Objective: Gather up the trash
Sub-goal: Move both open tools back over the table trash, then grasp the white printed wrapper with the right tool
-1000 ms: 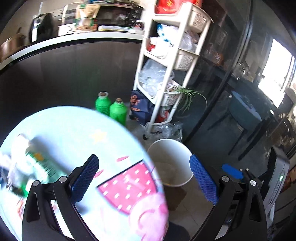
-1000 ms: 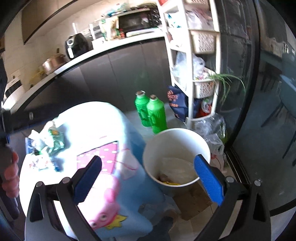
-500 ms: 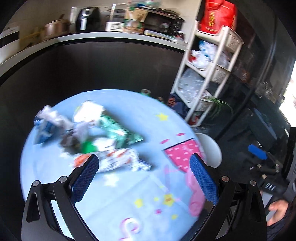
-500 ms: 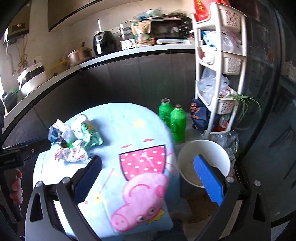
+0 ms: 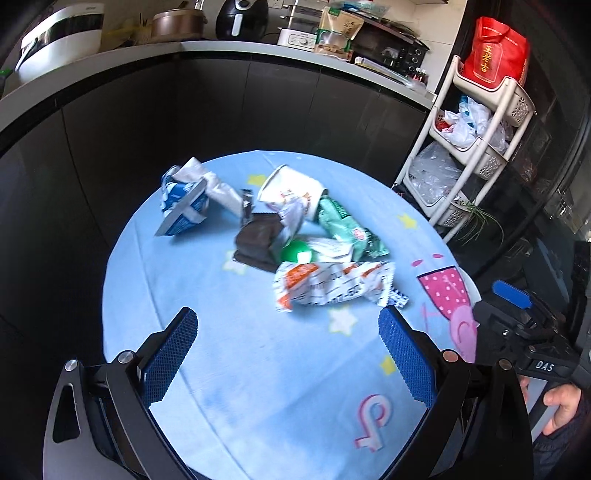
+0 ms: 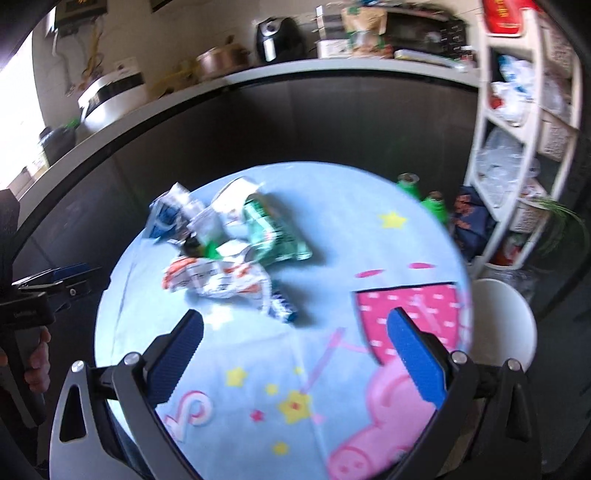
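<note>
Both grippers hang over the near side of a round table covered in a light blue cartoon cloth (image 5: 229, 354), and both are spread wide with nothing between the blue pads. Nearest the left gripper (image 5: 288, 354) the cloth is bare apart from printed stars. Just ahead of its right finger lies a crumpled white and orange wrapper (image 5: 328, 286), with a small blue and white scrap (image 5: 398, 298) touching its right end. Beyond the wrapper sits the rest of the trash in one loose heap: a dark brown packet (image 5: 258, 240), a green ball-like piece (image 5: 295, 253), a green and white bag (image 5: 347, 229), a tipped white paper cup (image 5: 288, 192), and furthest left a crushed blue and white carton (image 5: 184, 203).

From the right gripper (image 6: 295, 354) the same heap lies ahead and to the left, the wrapper (image 6: 218, 280) closest. Off to its right, past the table's edge and lower down, stands a white bucket (image 6: 506, 321). Two green bottles (image 6: 424, 195) show behind the far edge of the table, beside a white shelf rack (image 6: 517, 122). At the far left of this view a hand (image 6: 37, 365) grips the handle of the other gripper. A dark counter with kitchen appliances (image 5: 240, 14) runs along the back.
</note>
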